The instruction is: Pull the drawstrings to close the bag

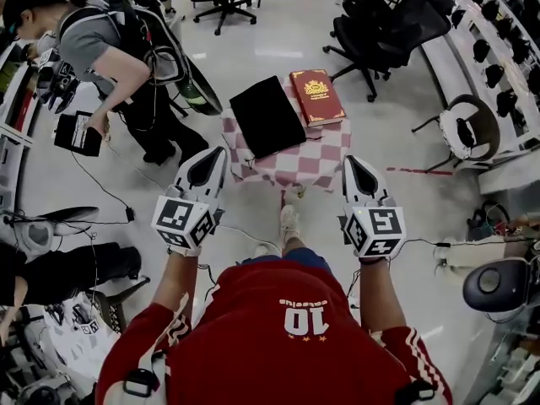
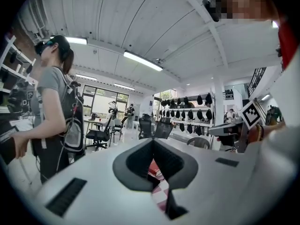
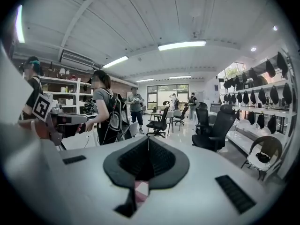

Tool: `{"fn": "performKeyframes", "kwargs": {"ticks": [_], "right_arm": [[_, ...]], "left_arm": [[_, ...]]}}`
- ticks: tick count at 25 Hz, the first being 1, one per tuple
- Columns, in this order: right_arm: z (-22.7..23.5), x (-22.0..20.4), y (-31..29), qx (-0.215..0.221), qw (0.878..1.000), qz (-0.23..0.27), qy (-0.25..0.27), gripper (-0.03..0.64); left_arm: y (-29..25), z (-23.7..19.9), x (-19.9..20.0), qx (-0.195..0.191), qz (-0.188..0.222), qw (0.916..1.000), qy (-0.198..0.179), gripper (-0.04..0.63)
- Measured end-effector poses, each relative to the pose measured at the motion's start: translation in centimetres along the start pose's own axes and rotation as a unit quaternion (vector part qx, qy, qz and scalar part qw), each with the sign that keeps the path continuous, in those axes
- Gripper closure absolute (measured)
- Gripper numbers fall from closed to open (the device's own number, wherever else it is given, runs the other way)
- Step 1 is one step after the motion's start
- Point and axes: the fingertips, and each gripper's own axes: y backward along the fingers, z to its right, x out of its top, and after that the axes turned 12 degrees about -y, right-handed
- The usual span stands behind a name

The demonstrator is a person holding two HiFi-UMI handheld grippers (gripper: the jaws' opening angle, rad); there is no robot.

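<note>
A flat black bag point(image 1: 267, 116) lies on a small table with a pink-and-white checked cloth point(image 1: 295, 165); I cannot make out its drawstrings. My left gripper point(image 1: 219, 152) hangs in the air short of the table's near left corner, shut and holding nothing. My right gripper point(image 1: 348, 160) hovers by the near right corner, also shut and holding nothing. In the left gripper view the closed jaws of that gripper point(image 2: 153, 142) point level, with a bit of checked cloth point(image 2: 161, 191) showing below them. The right gripper view shows its gripper point(image 3: 148, 139) shut, and a patch of cloth point(image 3: 140, 189) beneath.
A red book point(image 1: 317, 96) lies on the table right of the bag. A person point(image 1: 118, 62) stands at the left. Black office chairs point(image 1: 380, 19) stand behind the table, and a white chair point(image 1: 466, 133) at the right. Cables run over the floor.
</note>
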Motion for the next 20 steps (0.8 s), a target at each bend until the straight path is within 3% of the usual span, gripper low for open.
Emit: {"fn": "performKeyframes", "kwargs": {"ticks": [11, 20], "right_arm": [[1.5, 1.5, -4.9, 0.038, 0.999, 0.007, 0.002, 0.601], [3.5, 0.6, -7.4, 0.044, 0.999, -0.004, -0.012, 0.601]], "left_arm": [[-3.1, -0.7, -2.4, 0.014, -0.03, 0.9994, -0.007, 0.588], [-5.6, 0.1, -3.2, 0.025, -0.044, 0.9968, -0.061, 0.586]]}}
